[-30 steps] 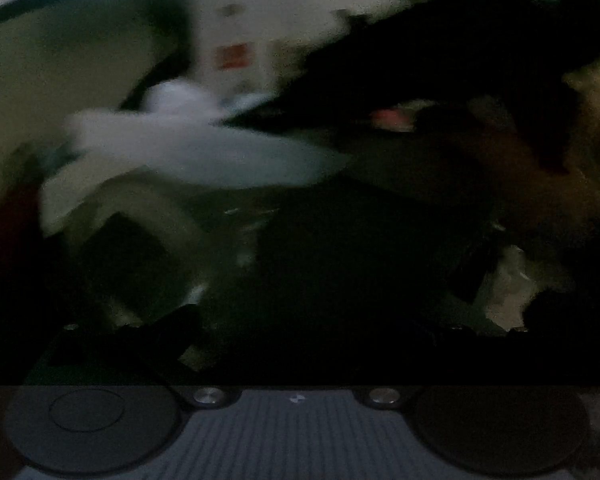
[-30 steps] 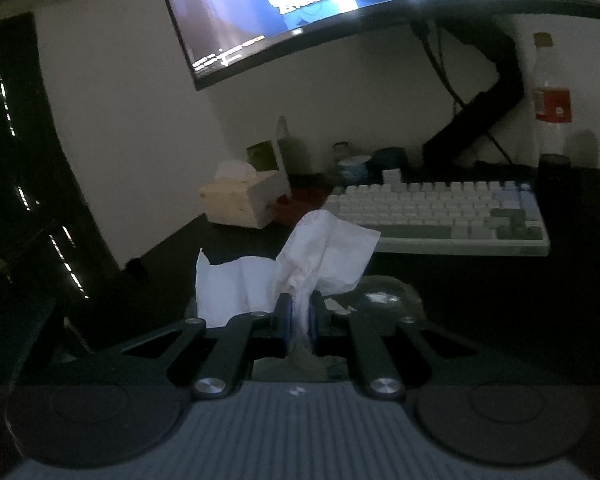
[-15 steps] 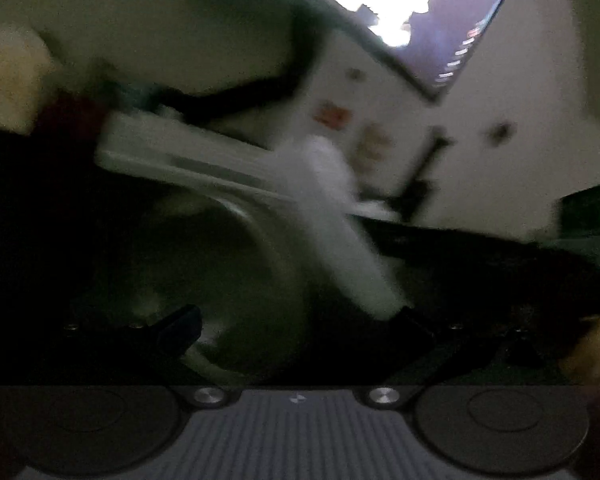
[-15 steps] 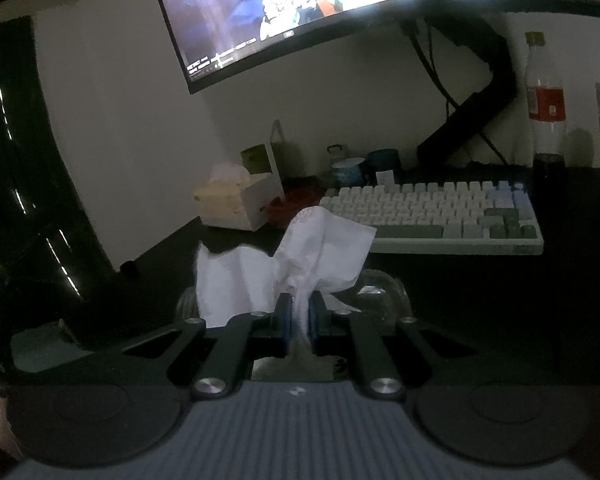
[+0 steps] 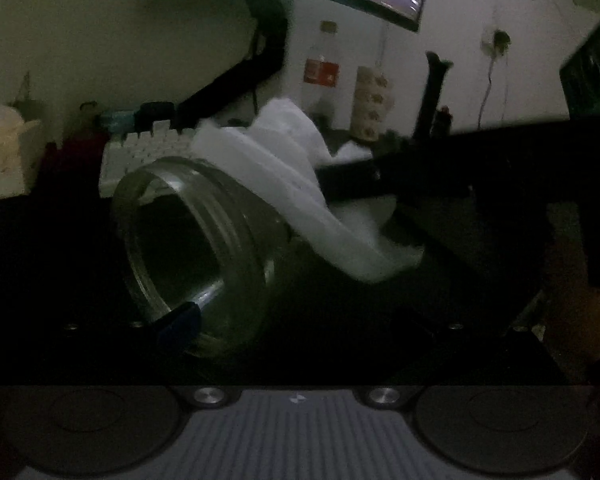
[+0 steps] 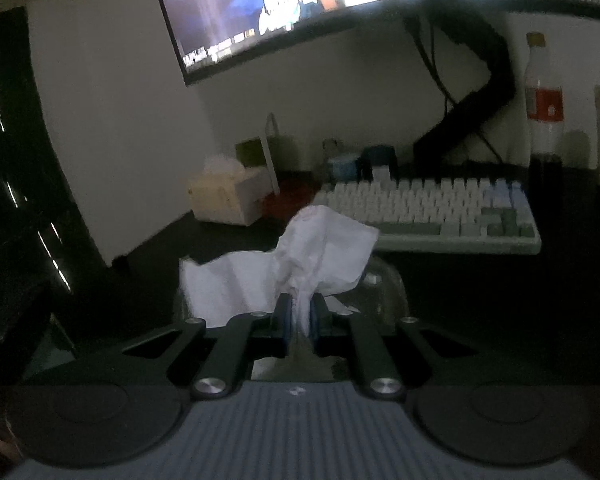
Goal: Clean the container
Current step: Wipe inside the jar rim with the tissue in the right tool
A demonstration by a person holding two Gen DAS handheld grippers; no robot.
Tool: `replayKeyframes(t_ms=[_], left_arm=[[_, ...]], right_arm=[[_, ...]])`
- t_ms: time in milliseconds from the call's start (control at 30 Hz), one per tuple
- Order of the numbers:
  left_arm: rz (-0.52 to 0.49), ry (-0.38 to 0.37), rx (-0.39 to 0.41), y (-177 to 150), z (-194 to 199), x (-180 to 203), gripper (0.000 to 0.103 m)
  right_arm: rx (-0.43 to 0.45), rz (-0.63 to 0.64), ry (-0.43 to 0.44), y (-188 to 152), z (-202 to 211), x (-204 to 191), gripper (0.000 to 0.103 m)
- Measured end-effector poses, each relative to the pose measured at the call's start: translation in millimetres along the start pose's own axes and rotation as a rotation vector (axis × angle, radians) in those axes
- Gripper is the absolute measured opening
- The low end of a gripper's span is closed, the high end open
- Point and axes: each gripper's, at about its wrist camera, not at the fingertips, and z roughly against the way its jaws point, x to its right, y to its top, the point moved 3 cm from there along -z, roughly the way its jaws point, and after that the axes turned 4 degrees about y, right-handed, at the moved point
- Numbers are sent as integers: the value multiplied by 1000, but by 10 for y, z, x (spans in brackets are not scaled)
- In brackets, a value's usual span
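The clear container (image 5: pixel 196 248) is held tilted between the left gripper's (image 5: pixel 300 312) jaws, above the dark desk (image 6: pixel 480 280). A white tissue (image 6: pixel 300 264) is clamped in the nearly closed right gripper (image 6: pixel 300 316), against the container's side.

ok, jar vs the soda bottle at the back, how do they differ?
The jar is tilted over, its wide threaded mouth open; the bottle stands upright, narrow and capped. Jar is bare with tissue against it; bottle is red-labelled, beside the keyboard. Both are clear.
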Motion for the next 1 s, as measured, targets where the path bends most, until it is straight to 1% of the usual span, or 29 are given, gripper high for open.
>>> replayKeyframes(t_ms=[100,167,233,300,367,467,567,633,667,700,800,867,900,1000], left_arm=[[22,-93,10,-17,30,-4,103],[33,-146,14,-32,43,-1,103],[32,-178,16,-38,38,17,103],[35,-199,16,-50,45,64,103],[27,-200,15,-62,58,86,103],[26,-201,15,-66,62,91,103],[19,-194,16,-76,71,104,103],[9,-186,15,-78,71,126,103],[7,-183,14,-67,45,116,103],[5,-180,14,-57,24,112,103],[6,-180,15,-48,2,96,103],[11,-180,19,-48,0,83,103],[12,-179,19,-47,-3,79,103],[12,-191,25,-45,-14,76,103]], right_arm=[[19,9,9,89,22,-53,13],[11,38,10,118,-25,-128,13],[-13,72,24,108,-99,-199,13],[-10,108,20,81,-133,-225,13],[-12,104,5,92,-131,-167,13],[-18,60,-47,142,-142,37,13],[-25,30,-93,174,-148,156,13],[-28,27,-63,162,-116,102,14],[-30,33,-29,151,-95,51,14],[-36,33,26,132,-70,-13,14],[-50,51,109,99,-29,-148,14],[-48,53,91,104,-33,-127,13],[-45,43,67,121,-47,-60,13],[-32,13,-48,176,-84,153,13]])
